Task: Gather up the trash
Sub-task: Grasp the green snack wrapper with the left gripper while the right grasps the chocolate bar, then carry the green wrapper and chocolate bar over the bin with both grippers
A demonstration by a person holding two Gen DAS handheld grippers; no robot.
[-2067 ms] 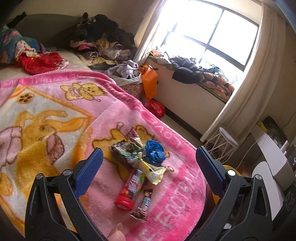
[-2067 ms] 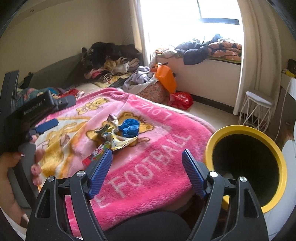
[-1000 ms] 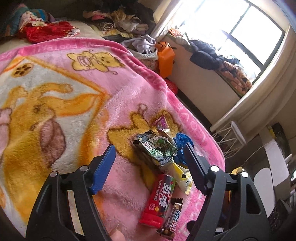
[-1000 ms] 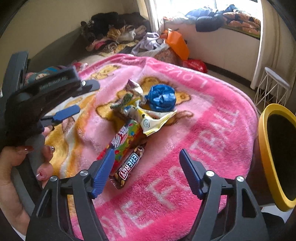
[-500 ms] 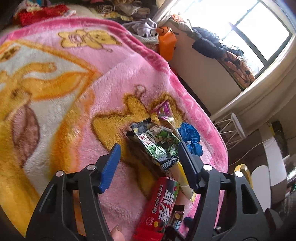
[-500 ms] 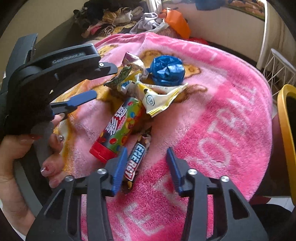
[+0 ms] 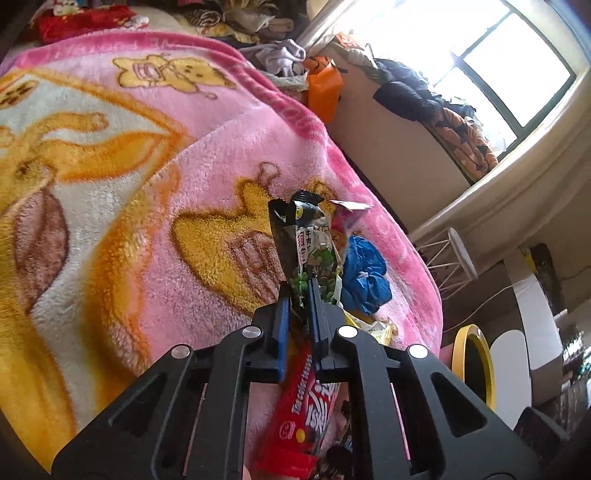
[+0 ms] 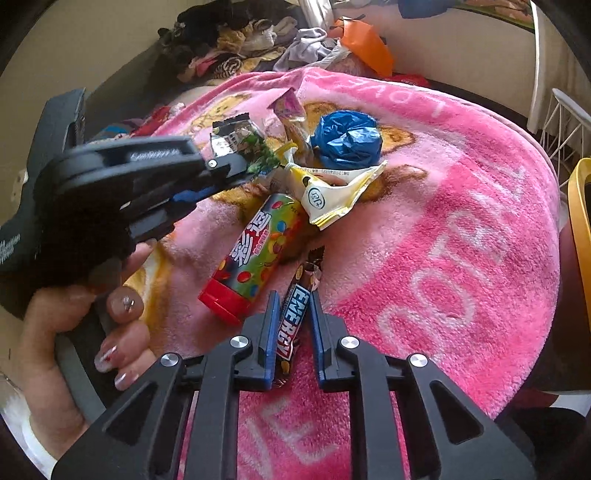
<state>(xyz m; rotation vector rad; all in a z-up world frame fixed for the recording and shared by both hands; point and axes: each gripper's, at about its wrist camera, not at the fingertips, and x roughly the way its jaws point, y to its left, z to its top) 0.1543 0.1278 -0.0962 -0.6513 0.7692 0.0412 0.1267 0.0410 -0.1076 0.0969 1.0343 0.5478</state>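
Pink blanket [image 8: 461, 229] with yellow cartoon animals covers the bed, and we see the trash piled near its rounded corner. Clothes heap [image 8: 236, 33] at the far end, an orange bag [image 8: 365, 44] by the window wall, a yellow-rimmed bin [image 7: 476, 362] past the blanket's edge.

Left gripper [image 7: 298, 291] is clenched on the green wrapper [image 7: 314, 251]; the wrapper sticks up out of the pads, lower end pinched. We see it from the right wrist view too, with a hand [image 8: 74, 332] around the handle.

Right gripper [image 8: 291, 299] is closing, with the energy bar [image 8: 291, 321] between its jaws. The left pad touches the bar; on the other side we see a thin gap. Bar lies flat on the blanket.

Candy tube [image 8: 255, 254] with red cap lies just left of the bar. Yellow-white pouch [image 8: 332, 192] sits beyond the tube's far end. Blue bag [image 8: 347, 138], crumpled, touches the pouch from behind. Small pink wrapper [image 8: 290, 107] sticks up beside it.
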